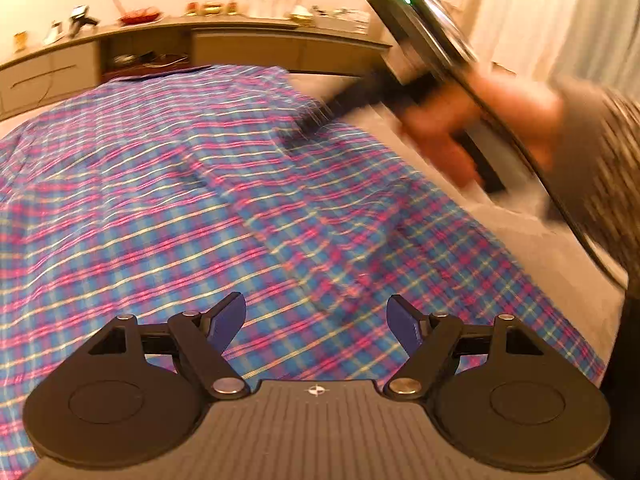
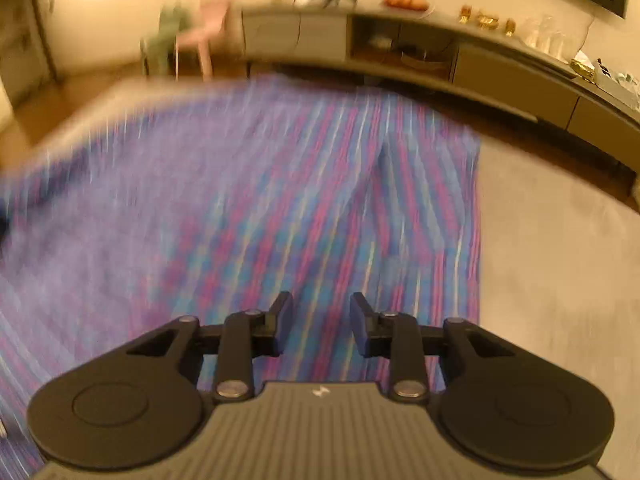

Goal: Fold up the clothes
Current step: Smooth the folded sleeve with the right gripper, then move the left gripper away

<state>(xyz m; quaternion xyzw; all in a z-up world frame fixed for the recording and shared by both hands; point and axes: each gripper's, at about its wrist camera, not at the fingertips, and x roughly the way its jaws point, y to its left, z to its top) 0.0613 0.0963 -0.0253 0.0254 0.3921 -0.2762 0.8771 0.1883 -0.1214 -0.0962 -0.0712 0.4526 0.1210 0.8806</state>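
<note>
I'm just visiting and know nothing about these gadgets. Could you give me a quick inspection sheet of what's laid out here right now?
Surface: pale grey bed or mat, bare at the right of the cloth.
Job's things: one plaid garment, blue with pink and yellow lines, spread out with a few creases; not yet folded.
Clutter: nothing seen on the surface beside the garment.
Grippers: left gripper open above the cloth, holding nothing; right gripper open, holding nothing, blurred by motion.
Cables: nothing seen.
Surroundings: long low cabinet along the wall with small items on top; pink chair in the corner; curtain at right.
</note>
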